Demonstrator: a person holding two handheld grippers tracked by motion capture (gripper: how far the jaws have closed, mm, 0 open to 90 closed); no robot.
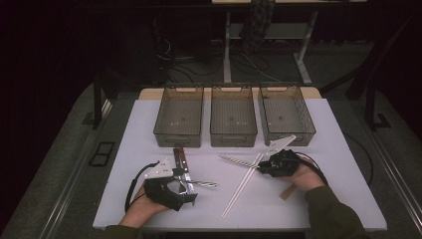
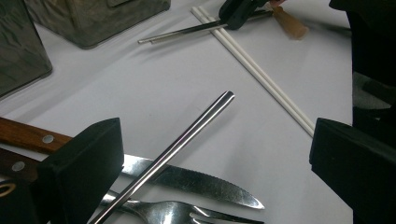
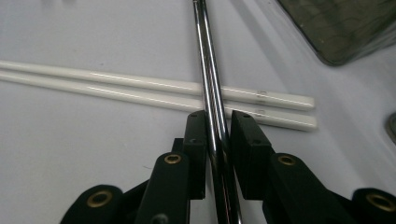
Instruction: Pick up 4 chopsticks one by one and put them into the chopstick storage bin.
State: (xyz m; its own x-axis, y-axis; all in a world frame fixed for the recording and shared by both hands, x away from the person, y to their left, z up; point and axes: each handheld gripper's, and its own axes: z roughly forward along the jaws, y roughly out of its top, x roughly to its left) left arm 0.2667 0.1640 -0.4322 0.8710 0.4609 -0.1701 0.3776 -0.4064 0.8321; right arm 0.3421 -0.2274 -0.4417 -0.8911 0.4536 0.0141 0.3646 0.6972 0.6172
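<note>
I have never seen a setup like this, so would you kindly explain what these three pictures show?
A person sits at a white table holding a hand-held two-jaw gripper in each hand. The high view looks down from above; the other two cameras ride on the grippers.

Three empty grey bins stand at the back. The right gripper is closed around a pair of metal chopsticks that cross two white chopsticks.

The left gripper is open above a metal rod, a wooden-handled knife and a fork.

Three grey bins [image 1: 233, 122] sat in a row along table's [image 1: 139, 149] far edge. Wooden-handled knives [image 1: 179, 158], fork [image 2: 173, 212] near left front. White chopsticks [image 1: 242, 186] lay mid-table.
</note>
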